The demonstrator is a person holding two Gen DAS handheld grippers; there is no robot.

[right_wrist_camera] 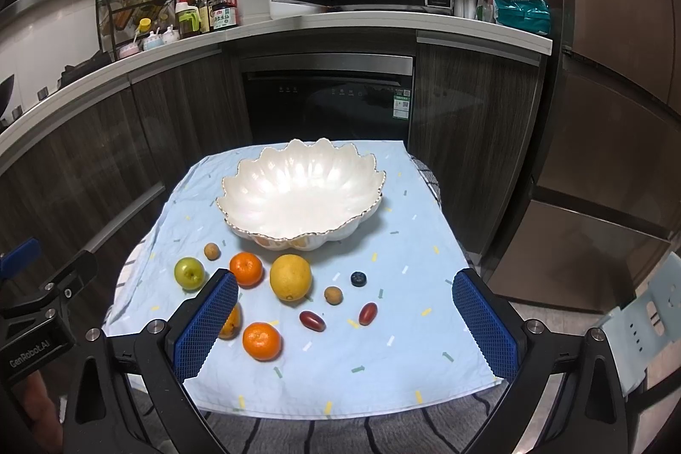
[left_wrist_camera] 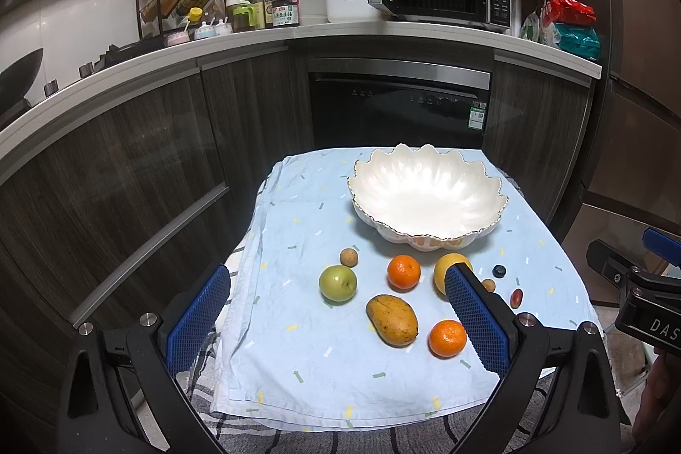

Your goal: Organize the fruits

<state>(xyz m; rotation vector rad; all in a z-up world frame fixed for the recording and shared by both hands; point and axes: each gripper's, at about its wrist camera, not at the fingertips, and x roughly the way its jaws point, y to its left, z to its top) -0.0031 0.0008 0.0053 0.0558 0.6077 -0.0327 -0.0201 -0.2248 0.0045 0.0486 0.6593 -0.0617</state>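
Fruits lie loose on the tabletop (right_wrist_camera: 383, 360) before the empty bowl (right_wrist_camera: 298, 194); your left tool (left_wrist_camera: 338, 322) and right tool (right_wrist_camera: 355, 320) gape wide, holding nothing. Squeeze off-centre and the yellow citrus (right_wrist_camera: 290, 277) may roll away.

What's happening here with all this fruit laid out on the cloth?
A person holds a two-finger tool in each hand, both open and empty: the left tool and the right tool hover at the near edge of the blue cloth. The white bowl is empty. Oranges, a mango, a green apple and smaller fruit lie loose before it.
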